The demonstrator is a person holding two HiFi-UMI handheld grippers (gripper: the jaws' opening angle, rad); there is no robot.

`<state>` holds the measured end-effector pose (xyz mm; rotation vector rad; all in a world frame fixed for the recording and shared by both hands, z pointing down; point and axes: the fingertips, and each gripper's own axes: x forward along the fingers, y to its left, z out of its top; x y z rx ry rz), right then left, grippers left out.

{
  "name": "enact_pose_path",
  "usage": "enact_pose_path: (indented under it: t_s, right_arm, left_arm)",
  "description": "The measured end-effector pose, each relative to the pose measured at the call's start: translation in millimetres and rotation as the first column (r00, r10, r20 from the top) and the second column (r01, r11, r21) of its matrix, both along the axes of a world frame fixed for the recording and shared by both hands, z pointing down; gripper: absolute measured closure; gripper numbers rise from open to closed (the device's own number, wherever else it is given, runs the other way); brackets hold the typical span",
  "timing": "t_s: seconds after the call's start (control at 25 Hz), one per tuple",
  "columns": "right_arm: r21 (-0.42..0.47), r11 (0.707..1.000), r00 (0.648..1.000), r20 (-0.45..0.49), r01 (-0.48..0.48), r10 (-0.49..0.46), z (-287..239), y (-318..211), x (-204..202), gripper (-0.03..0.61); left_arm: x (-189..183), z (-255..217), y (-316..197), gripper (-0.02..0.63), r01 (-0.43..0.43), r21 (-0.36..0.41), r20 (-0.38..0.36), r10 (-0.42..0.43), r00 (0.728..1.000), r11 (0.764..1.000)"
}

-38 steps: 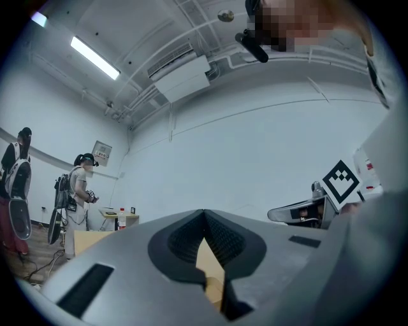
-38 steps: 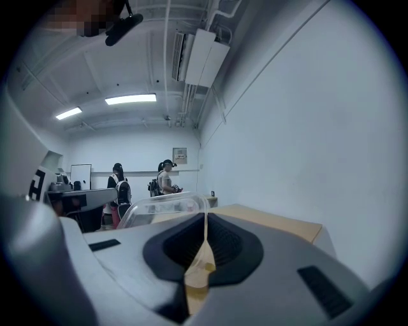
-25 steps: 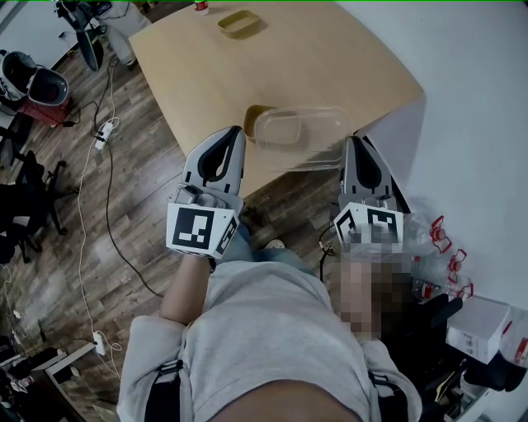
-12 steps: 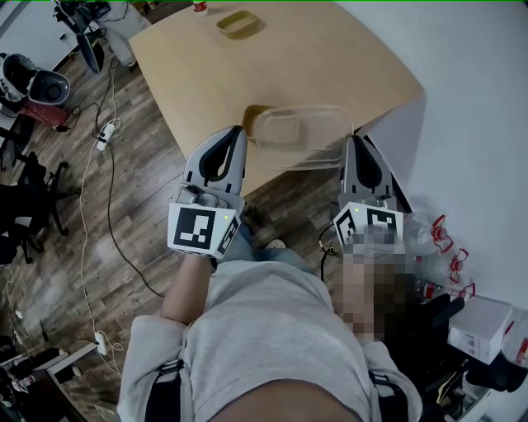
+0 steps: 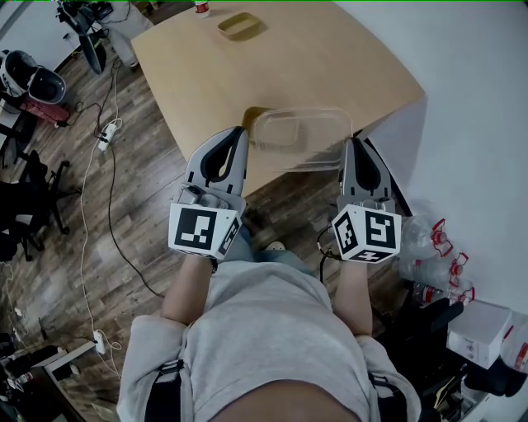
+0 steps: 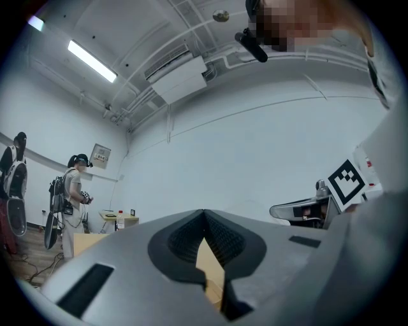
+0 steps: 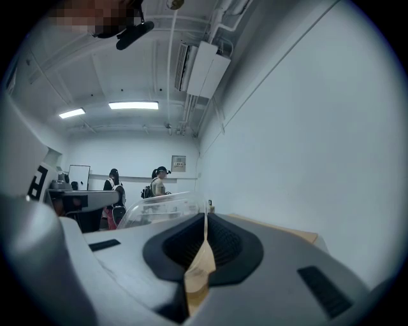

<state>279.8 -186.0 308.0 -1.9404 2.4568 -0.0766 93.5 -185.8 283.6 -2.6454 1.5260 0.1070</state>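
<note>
The wooden table [image 5: 272, 58] fills the upper middle of the head view, with plank floor [image 5: 107, 206] and loose cables down the left side. A clear plastic container [image 5: 301, 138] sits at frame centre, over the table's near edge and between the two gripper tips. The right gripper [image 5: 350, 148], centre right, has its jaws clamped on the container's right rim (in the right gripper view the thin clear rim runs straight into the seam between the jaws). The left gripper [image 5: 238, 133], centre left, is just beside the container's left end; contact cannot be made out. Its jaws are pressed together on nothing, and only a sliver of tan table shows through the slit. A small yellow tray [image 5: 237, 23] lies at the table's far end, at the top of the frame.
</note>
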Motion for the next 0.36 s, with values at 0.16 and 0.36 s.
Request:
enact_pose_path:
  t_s: [0.16,0.36]
  right_arm:
    - [0.003,1.0,1.0,0.003,-0.001,0.001,-1.0,0.6,0.9,0.557]
    - [0.0,1.0,1.0,0.003,-0.007,0.007,0.3,-0.6,6.9,0.557]
  left_arm:
    - [2.4,0.1,0.5,0.6,-0.001,-0.001,0.003,0.001,1.0,1.0]
    - [8.2,2.1,-0.9,0.598,-0.004,-0.006,0.005,0.005,1.0,1.0]
